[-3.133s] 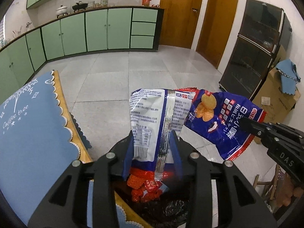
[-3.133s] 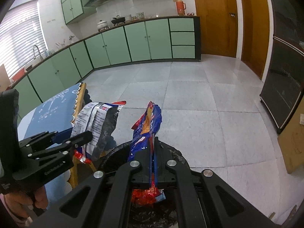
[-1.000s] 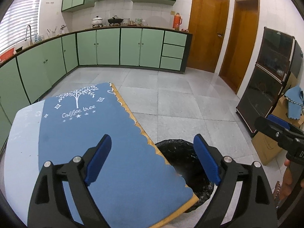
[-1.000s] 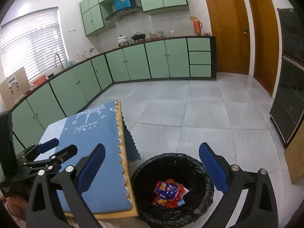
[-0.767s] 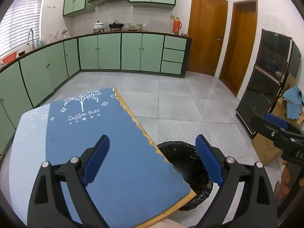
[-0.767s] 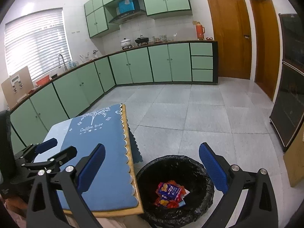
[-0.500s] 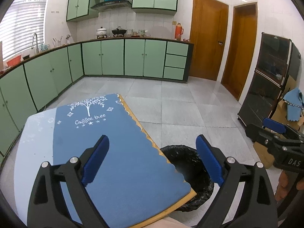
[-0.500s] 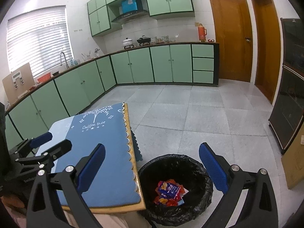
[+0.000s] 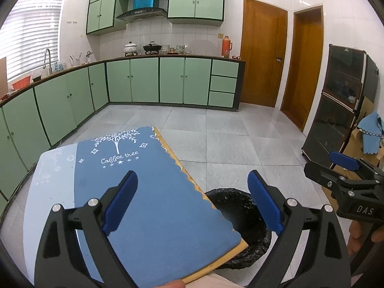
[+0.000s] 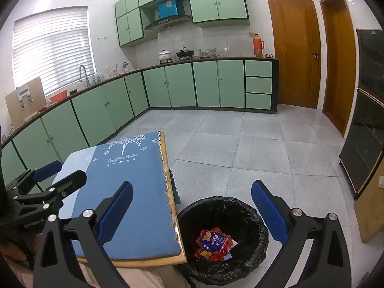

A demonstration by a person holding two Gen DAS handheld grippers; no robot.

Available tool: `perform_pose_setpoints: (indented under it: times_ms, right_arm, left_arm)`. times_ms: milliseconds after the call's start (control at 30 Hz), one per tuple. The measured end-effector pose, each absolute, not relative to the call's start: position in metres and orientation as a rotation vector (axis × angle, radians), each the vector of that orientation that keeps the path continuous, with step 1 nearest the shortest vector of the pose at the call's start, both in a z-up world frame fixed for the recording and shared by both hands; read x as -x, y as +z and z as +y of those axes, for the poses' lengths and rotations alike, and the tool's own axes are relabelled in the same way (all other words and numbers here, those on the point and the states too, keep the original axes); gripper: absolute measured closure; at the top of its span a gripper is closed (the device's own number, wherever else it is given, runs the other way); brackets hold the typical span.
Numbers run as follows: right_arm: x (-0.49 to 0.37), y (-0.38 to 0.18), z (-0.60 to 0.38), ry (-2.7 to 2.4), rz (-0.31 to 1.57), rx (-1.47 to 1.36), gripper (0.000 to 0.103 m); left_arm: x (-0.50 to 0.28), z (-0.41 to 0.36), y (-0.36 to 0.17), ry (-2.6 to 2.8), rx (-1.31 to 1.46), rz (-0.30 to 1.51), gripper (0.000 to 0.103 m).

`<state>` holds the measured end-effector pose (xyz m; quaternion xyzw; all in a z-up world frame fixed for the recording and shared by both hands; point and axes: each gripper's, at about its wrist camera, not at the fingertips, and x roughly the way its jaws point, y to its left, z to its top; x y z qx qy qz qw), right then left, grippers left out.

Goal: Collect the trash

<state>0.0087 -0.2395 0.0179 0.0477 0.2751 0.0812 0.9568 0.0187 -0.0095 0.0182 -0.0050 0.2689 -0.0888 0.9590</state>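
Note:
A round bin lined with a black bag (image 10: 223, 237) stands on the floor at the table's near right corner; it also shows in the left wrist view (image 9: 242, 218). Red and blue snack wrappers (image 10: 213, 243) lie at its bottom. My left gripper (image 9: 192, 201) is open and empty above the table's near end. My right gripper (image 10: 192, 211) is open and empty, raised above the bin and the table corner. Each gripper shows in the other's view, the right one (image 9: 345, 175) and the left one (image 10: 48, 180), both open.
A table with a blue "Coffee tree" cloth (image 9: 134, 180) (image 10: 129, 182) is on the left. Green cabinets (image 10: 182, 86) line the far wall and left side. A dark glass cabinet (image 9: 336, 120) and cardboard boxes (image 10: 369, 206) stand on the right. Grey tiled floor (image 10: 252, 148) lies beyond.
Both grippers held snack bags over the bin, then let them go into it. Both have since opened wide and risen up and back from the bin.

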Motion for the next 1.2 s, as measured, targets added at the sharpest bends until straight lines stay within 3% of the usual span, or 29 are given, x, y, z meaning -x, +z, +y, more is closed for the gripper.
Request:
perform_pose_setpoints:
  times_ms: [1200]
  right_arm:
    - [-0.0109, 0.019, -0.2364, 0.17, 0.558, -0.089, 0.006]
  left_arm:
    - [-0.0168, -0.0075, 0.0215, -0.172, 0.026, 0.538, 0.013]
